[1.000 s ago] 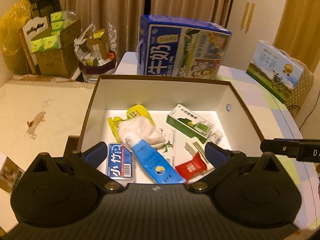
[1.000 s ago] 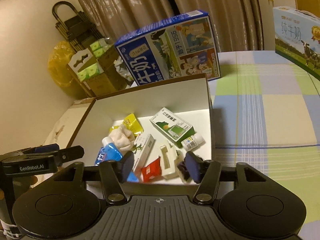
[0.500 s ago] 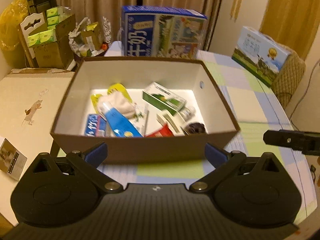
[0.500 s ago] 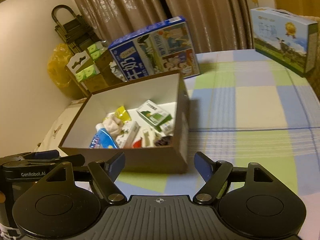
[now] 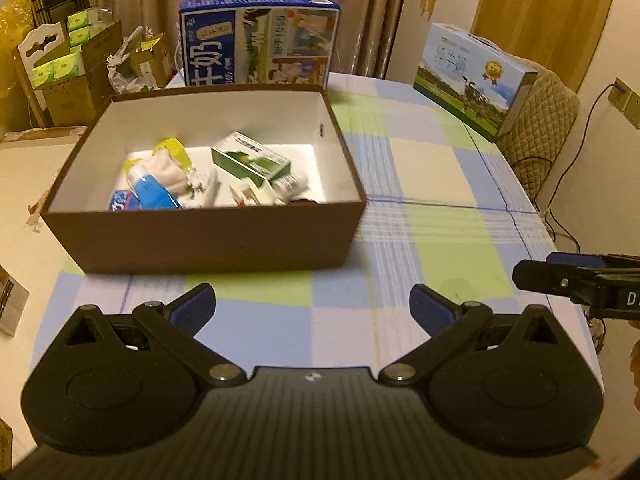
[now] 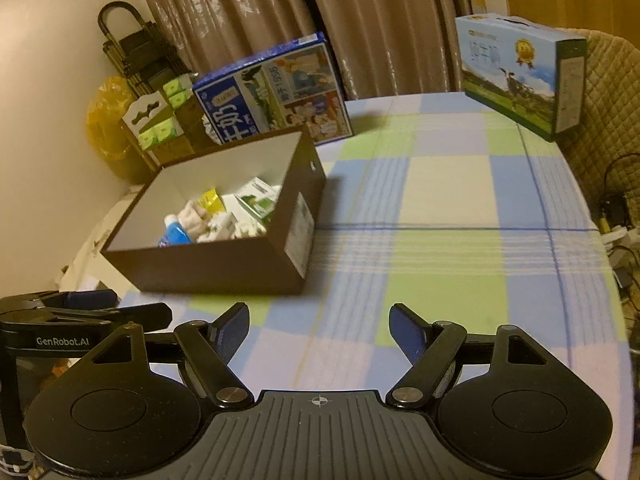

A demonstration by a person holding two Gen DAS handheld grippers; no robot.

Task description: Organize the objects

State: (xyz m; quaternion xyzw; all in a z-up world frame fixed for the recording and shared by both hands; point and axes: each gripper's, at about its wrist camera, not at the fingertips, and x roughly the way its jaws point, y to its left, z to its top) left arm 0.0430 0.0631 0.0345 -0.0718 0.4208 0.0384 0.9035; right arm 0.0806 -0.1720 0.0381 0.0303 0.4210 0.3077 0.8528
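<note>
Fingers on our left gripper (image 5: 312, 310) and right gripper (image 6: 319, 330) sit spread, empty, above the worktop (image 5: 420, 168) near the brown box (image 5: 208, 236).

dim warm indoor light, slight blur, fisheye-bent dark corners

An open cardboard box (image 5: 208, 236) sits on the worktop (image 5: 440, 240), toward its left side. Inside it, a tube (image 5: 150, 194) lies at the front left with a crumpled cloth (image 5: 168, 168) just behind it; a small carton (image 5: 250, 160) lies to their right, and what may be a little bottle (image 5: 290, 184) rests by the carton's near end. Directly behind the box stands a large milk carton case (image 5: 258, 40). A second milk case (image 5: 472, 76) stands at the worktop's far right edge, against a padded chair back (image 5: 540, 120). Left of the worktop, beyond the box, stacked cartons (image 5: 64, 80) are piled.
</note>
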